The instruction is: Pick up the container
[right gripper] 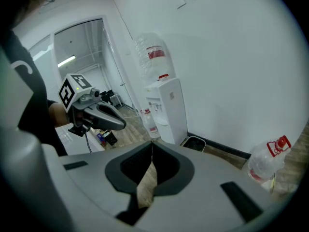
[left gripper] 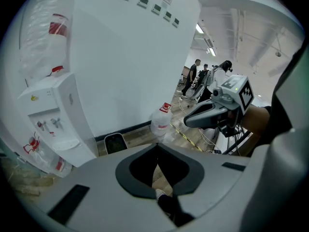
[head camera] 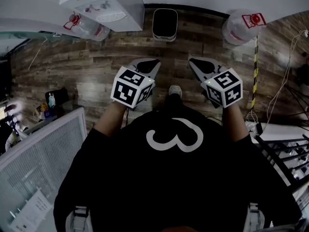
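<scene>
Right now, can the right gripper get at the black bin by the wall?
Probably yes, but not from where it hangs. The right gripper is shut and empty, held well short of the bin, with only wooden floor between them. Its jaws would have to open first.

"How does the person hold the two tools?"

"The grey plastic left gripper (head camera: pixel 150 64) and the grey plastic right gripper (head camera: pixel 197 64) are side by side in front of the chest, well apart and level with each other. Their tips point forward and lean slightly inward."

"And the arms?"

"The bare left forearm (head camera: pixel 108 117) and the bare right forearm (head camera: pixel 235 122) reach out from short black sleeves. A black-and-white marker cube (head camera: pixel 131 87) sits at the rear of each gripper, hiding the hand."

"What about the jaws?"

"Each gripper view shows its dark-padded jaws meeting at the tips, with nothing between them."
</scene>
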Tool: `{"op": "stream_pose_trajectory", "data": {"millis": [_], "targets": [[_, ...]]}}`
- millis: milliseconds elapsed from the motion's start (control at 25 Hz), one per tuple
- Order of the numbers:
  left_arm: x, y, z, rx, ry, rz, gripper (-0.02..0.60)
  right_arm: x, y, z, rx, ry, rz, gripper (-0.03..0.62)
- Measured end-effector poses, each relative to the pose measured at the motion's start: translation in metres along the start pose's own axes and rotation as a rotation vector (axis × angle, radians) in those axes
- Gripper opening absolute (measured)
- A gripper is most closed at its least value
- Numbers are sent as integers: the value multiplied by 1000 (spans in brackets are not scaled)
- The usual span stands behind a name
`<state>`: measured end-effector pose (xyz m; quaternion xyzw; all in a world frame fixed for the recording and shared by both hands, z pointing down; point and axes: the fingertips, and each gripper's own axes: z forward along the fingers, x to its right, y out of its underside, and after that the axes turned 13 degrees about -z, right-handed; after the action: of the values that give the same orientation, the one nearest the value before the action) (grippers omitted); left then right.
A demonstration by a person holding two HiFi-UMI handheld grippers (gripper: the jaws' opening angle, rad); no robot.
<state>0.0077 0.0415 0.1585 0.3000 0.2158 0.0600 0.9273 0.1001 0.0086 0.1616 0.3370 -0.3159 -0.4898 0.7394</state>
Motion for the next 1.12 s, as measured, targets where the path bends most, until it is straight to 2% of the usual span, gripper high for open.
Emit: {"op": "stream_pose_trajectory", "data": {"millis": [160,440,600,800,1120], "targets": [[-14,-13,12,10,-28,-20,15,23,-1,9,0,-36,-26,26],[-54,-17,27,17,-75,-54,15,54,11,32,-16,-27,-2,26],[-90,-24,38,11,-104,-73,17,70,18,55,-36,-21,30,28],[-135,-26,58,-15,-107,-87,17,92,22,85,-49,6,50,28],[-219,-13,119,-98,-96,-65,18,141,53,162,-77,55,129,28]]}}
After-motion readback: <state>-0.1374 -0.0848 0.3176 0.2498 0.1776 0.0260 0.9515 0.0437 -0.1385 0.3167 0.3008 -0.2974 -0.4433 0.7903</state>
